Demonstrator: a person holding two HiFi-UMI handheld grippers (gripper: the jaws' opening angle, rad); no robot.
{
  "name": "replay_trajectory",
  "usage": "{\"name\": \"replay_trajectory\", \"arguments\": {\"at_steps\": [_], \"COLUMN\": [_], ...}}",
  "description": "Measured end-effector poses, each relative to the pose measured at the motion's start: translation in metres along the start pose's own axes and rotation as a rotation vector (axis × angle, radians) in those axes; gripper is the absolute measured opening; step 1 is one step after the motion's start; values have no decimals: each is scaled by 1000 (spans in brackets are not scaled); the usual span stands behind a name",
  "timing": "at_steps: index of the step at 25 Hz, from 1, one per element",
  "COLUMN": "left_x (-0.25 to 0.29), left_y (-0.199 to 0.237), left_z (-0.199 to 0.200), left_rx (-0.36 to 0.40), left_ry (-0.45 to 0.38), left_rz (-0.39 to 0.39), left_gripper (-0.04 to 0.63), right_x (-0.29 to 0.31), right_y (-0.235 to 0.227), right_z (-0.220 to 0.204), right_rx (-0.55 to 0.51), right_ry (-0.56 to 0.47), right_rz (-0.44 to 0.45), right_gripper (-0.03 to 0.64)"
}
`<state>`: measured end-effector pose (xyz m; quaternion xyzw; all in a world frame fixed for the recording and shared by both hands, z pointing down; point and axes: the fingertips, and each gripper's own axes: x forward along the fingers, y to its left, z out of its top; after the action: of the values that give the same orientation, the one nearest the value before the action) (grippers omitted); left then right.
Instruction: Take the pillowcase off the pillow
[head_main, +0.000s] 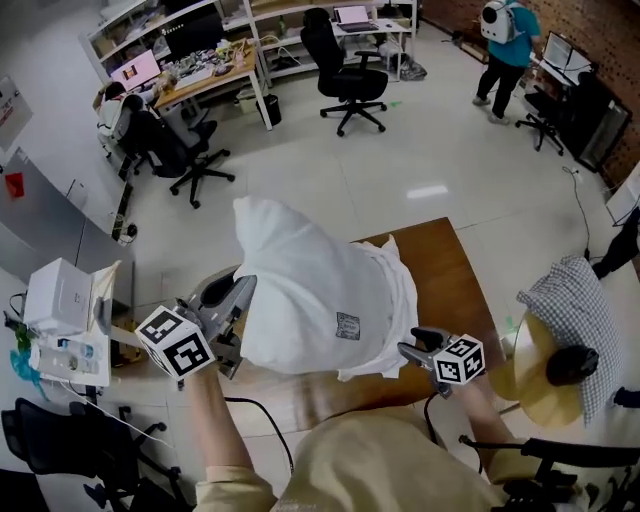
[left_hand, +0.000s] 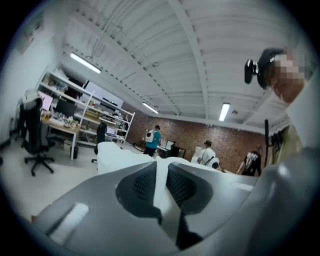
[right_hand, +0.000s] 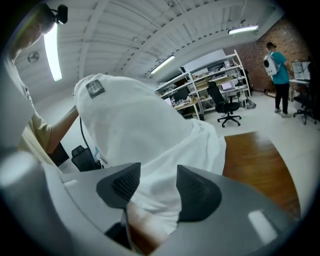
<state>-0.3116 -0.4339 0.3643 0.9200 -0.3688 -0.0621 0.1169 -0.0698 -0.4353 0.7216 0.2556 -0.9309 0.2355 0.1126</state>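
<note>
A white pillow (head_main: 300, 280) with a small sewn label (head_main: 348, 325) hangs lifted over the wooden table (head_main: 455, 270). The white pillowcase (head_main: 398, 300) is bunched round its right end. My left gripper (head_main: 243, 292) is at the pillow's left edge. In the left gripper view its pads are shut on a thin fold of the white fabric (left_hand: 161, 180). My right gripper (head_main: 412, 346) is just below the bunched pillowcase at the lower right, open. In the right gripper view the cloth (right_hand: 165, 165) hangs beyond the spread pads (right_hand: 197, 192), which do not press on it.
Office chairs (head_main: 345, 75), desks and shelves (head_main: 200, 60) fill the back of the room. A person in teal (head_main: 505, 50) stands far right. A seated person (head_main: 570, 350) is close on the right. A white box (head_main: 60, 300) sits at the left.
</note>
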Motion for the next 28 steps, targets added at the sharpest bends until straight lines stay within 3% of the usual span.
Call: {"name": "replay_trajectory", "arguments": {"at_steps": [3,8,10,13,17,22,24,26,28], "left_x": [10,18,22,9,-27,-59,-61,-63,-65], "left_y": [-11,-16,-18,-7,17,39,39,36,33], "left_z": [0,5,11,17,-3,-26,-32,-37,-45], "left_rx": [108,172,131,-8,-122,-210,-205,-162,-80], "left_ry": [47,53,36,-5,-49,-92,-87,-65,-12], "left_rz": [36,88,91,119,169,197,187,185,193], "left_gripper": [34,34,34,32,32,32,32,32,32], "right_x": [16,40,34,25,20,15,15,11,-4], "right_y": [9,3,-5,-22,-57,-118,-119,-104,-81], "right_z": [-41,-61,-67,-88,-151,-210,-202,-183,-148], "right_rx": [32,12,-51,-107,-92,-165,-150,-94,-35], "right_ry": [52,129,189,245,313,444,449,399,288], "right_rz": [11,-62,-92,-122,-161,-294,-270,-179,-60], "right_gripper": [225,194,123,61,26,20,18,23,97]}}
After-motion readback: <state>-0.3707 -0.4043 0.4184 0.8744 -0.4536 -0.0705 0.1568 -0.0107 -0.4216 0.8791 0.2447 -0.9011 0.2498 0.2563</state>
